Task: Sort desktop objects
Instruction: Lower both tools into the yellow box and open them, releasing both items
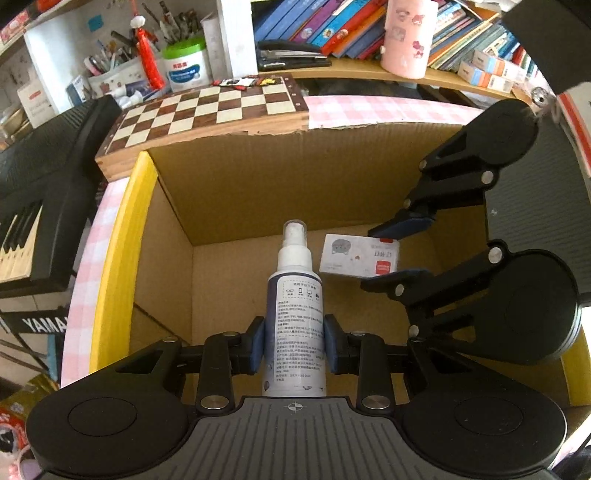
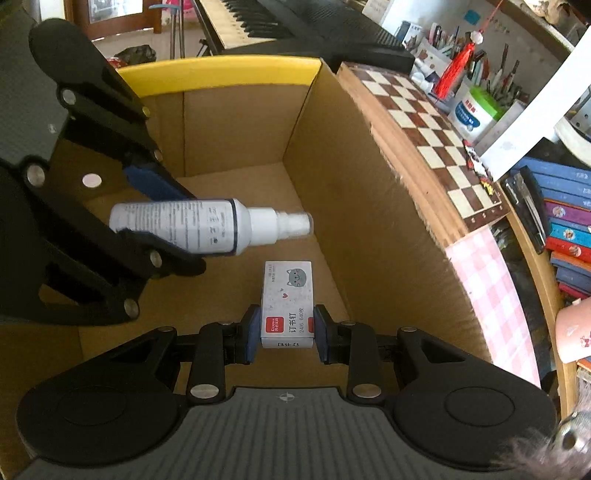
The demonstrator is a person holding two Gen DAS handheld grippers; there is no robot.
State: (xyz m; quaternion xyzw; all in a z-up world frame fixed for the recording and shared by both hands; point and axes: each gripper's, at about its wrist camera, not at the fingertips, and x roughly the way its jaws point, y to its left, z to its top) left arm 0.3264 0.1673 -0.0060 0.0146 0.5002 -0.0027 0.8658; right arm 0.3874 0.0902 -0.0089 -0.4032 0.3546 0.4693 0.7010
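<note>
My left gripper (image 1: pixel 294 341) is shut on a white spray bottle (image 1: pixel 294 314), held over the open cardboard box (image 1: pixel 229 192). The bottle also shows in the right wrist view (image 2: pixel 207 229), lying sideways between the left gripper's fingers (image 2: pixel 155 184). My right gripper (image 2: pixel 283 332) is shut on a small white staples box with a cat picture (image 2: pixel 287 302), also inside the cardboard box (image 2: pixel 351 177). In the left wrist view the staples box (image 1: pixel 360 256) sits between the right gripper's fingers (image 1: pixel 402 223), just right of the bottle's nozzle.
A chessboard (image 1: pixel 207 107) lies behind the box on a pink checked desk (image 1: pixel 369 110). A keyboard (image 1: pixel 33 206) stands at the left. A shelf holds books (image 1: pixel 332 26), a stapler (image 1: pixel 288 55), a pink cup (image 1: pixel 408 37) and pen holders (image 1: pixel 110 70).
</note>
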